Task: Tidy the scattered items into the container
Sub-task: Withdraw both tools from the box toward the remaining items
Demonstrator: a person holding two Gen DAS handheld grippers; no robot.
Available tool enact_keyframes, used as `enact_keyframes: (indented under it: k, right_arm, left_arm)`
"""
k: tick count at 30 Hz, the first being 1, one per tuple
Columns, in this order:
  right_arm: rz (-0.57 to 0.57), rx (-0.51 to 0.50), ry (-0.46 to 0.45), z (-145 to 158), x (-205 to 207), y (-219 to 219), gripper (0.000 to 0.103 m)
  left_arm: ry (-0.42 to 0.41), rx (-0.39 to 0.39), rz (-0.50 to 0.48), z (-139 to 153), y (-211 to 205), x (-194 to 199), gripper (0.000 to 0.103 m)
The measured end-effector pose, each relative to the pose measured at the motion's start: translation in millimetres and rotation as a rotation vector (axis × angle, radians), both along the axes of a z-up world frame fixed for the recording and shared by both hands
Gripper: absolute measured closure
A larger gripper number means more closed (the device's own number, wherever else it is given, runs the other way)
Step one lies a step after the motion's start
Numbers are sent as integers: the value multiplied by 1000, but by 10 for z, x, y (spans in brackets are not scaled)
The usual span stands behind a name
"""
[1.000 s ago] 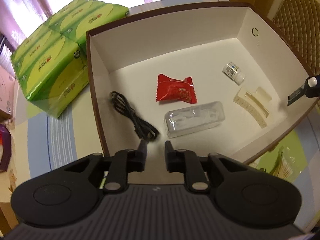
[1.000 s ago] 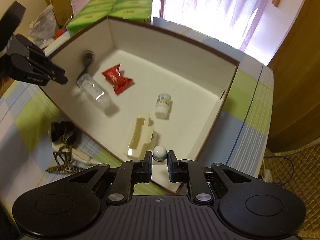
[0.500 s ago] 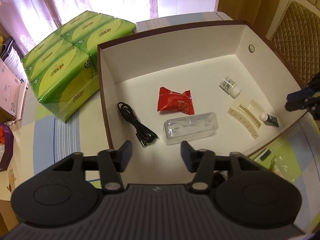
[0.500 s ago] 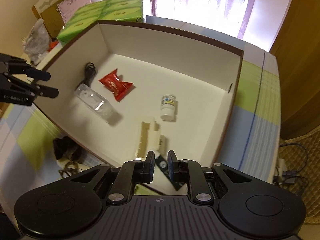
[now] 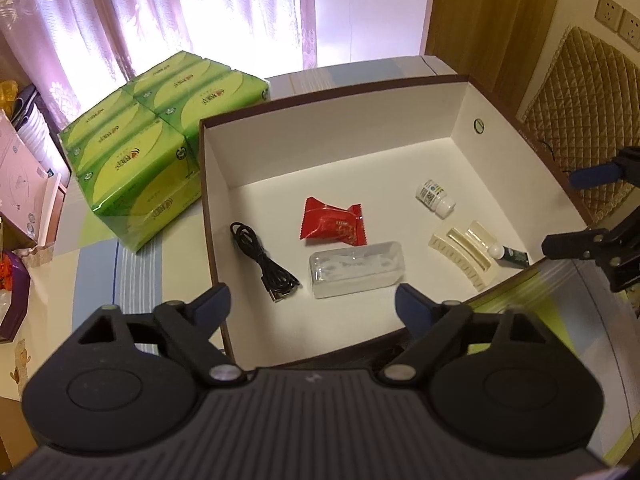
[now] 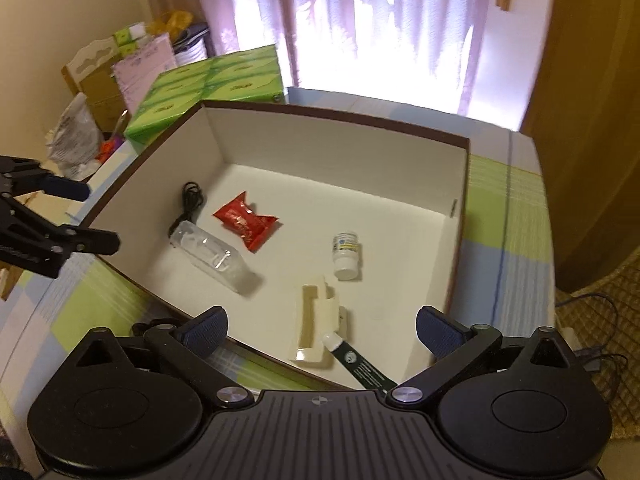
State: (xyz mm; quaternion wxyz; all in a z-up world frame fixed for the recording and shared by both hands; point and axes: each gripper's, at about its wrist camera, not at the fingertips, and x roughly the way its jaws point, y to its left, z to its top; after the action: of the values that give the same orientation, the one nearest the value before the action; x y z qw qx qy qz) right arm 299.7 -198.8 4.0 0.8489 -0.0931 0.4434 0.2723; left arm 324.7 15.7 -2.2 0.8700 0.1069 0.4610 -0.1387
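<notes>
Both grippers empty above the brown-rimmed white cardboard box (image 6: 460, 216).
Left gripper (image 5: 312, 304) and right gripper (image 6: 320, 330) jaws opening, nothing between; dark green white-capped tube (image 6: 358, 364) lies inside at the near edge, touching the cream plastic hair claw (image 6: 314, 326).

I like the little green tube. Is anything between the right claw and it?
Nothing visible is in the way. The right claw, jaws opening and empty, hangs over the green tube, which lies in the box with its white cap against the cream hair clip.
</notes>
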Motion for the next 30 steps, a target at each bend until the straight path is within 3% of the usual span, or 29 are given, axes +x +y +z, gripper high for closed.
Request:
enact_keyframes:
  k: [8,11,26,30]
  right_arm:
    - [-141,49,-21,60,-157,-186,0]
    - [-154,65,-14,93,-208,-235,0]
    - [-216,106,4,182,-467,-326,0]
    - [-227,141,-51,233,-586,-348,0]
  left_arm:
    - [10,18,35,47,-33,-167,9]
    - [11,21,43,59,-33,-234,5]
    - [-3,37,70,118,-7,-570,4]
    - [-11,47,65,125,-6,-676,1]
